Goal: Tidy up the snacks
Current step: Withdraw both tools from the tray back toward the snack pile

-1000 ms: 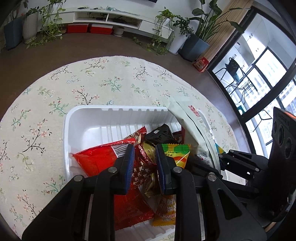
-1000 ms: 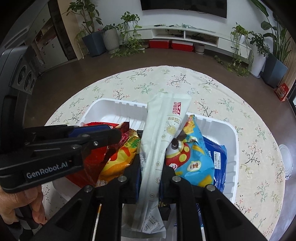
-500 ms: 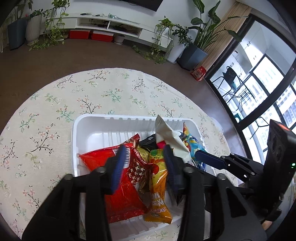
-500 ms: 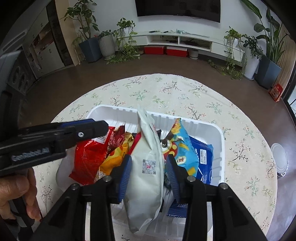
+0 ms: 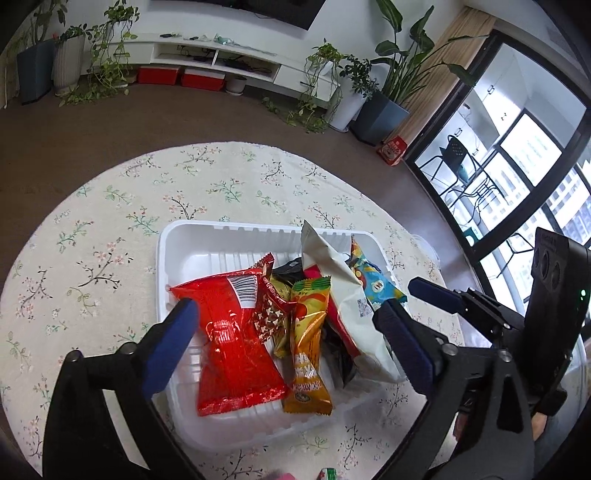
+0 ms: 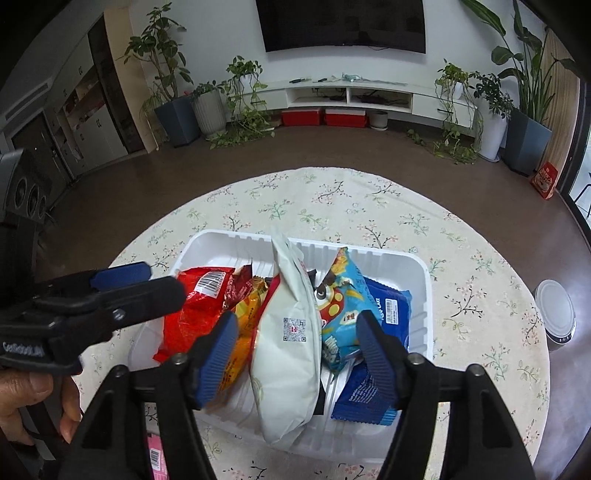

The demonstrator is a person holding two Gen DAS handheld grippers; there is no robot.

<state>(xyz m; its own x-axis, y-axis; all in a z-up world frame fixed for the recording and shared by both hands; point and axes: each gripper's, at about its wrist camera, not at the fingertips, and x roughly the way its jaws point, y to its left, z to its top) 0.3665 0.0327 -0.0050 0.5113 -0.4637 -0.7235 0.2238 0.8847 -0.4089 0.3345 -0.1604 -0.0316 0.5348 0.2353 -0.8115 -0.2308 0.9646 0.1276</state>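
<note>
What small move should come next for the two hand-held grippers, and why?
Probably lift both clear of the white tray. The left hand-held gripper and the right hand-held gripper are opening, and neither presses on a packet: the red packet and the white bag lie loose in the tray.

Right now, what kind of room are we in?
It looks like a home living room. A big black wall-mounted television hangs above a long low white media shelf, leafy potted houseplants line the wall, and the round table has a floral tablecloth.
</note>
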